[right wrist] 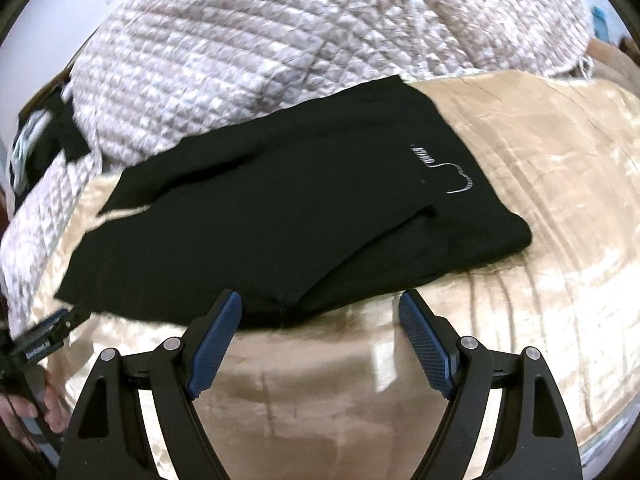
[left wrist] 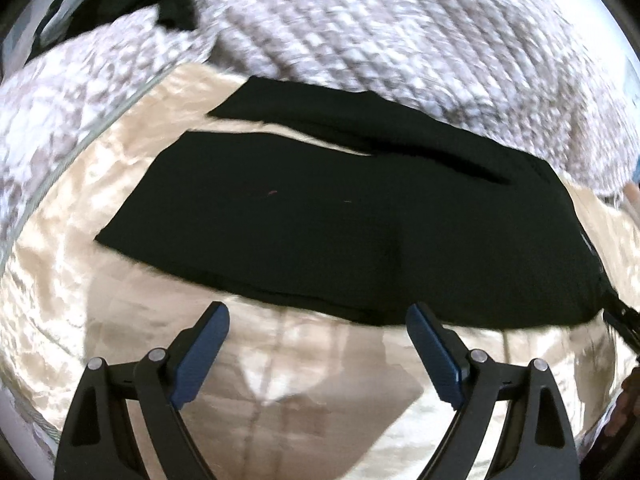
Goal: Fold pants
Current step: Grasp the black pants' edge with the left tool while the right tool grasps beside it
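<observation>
Black pants (left wrist: 344,224) lie flat on a shiny beige bedspread (left wrist: 120,280), legs pointing left, one leg lying over the other with a thin gap of beige between them. In the right wrist view the pants (right wrist: 304,208) show a small white logo (right wrist: 456,172) near the waist end at the right. My left gripper (left wrist: 318,312) is open, its blue pads at the pants' near edge with nothing between them. My right gripper (right wrist: 320,300) is open too, its fingertips at the near hem of the pants. The left gripper (right wrist: 48,332) also shows at the left edge of the right wrist view.
A bulky quilted grey-white blanket (right wrist: 248,44) is piled just behind the pants. Dark clothing (right wrist: 44,136) lies at the far left of it. A hand (right wrist: 24,412) holds the left gripper's handle. Bare beige bedspread (right wrist: 540,184) extends to the right and towards me.
</observation>
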